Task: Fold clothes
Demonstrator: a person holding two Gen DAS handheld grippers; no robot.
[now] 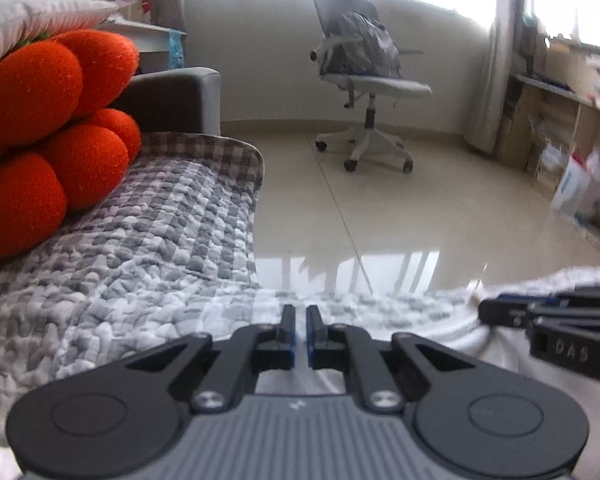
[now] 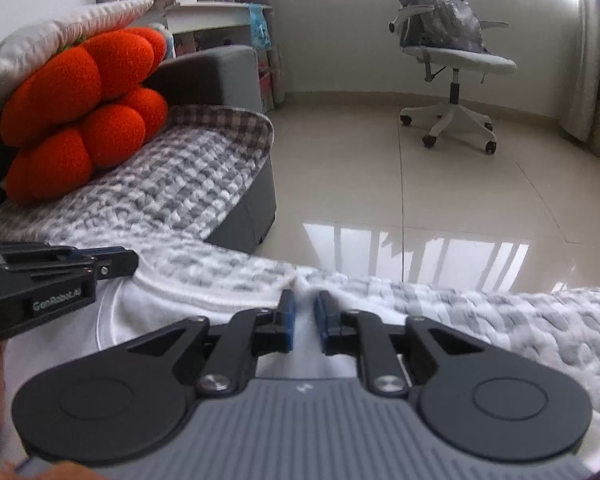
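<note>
A white garment (image 2: 160,312) lies on a grey-and-white checked quilt (image 2: 180,184), with its ribbed edge facing away from me. My right gripper (image 2: 303,300) stands slightly open. A small raised fold of the white cloth sits between its blue pads, which do not press on it. My left gripper (image 1: 301,312) is shut, and a thin pale strip of the garment (image 1: 460,344) shows between its pads. In the right wrist view the left gripper (image 2: 134,258) is at the garment's left edge. In the left wrist view the right gripper (image 1: 482,312) comes in from the right.
An orange plush cushion (image 1: 40,120) leans at the left under a white pillow, against a grey sofa arm (image 1: 172,96). The quilt's edge drops to a glossy tiled floor (image 1: 380,208). A white office chair (image 1: 364,80) and a cluttered shelf (image 1: 560,120) stand beyond.
</note>
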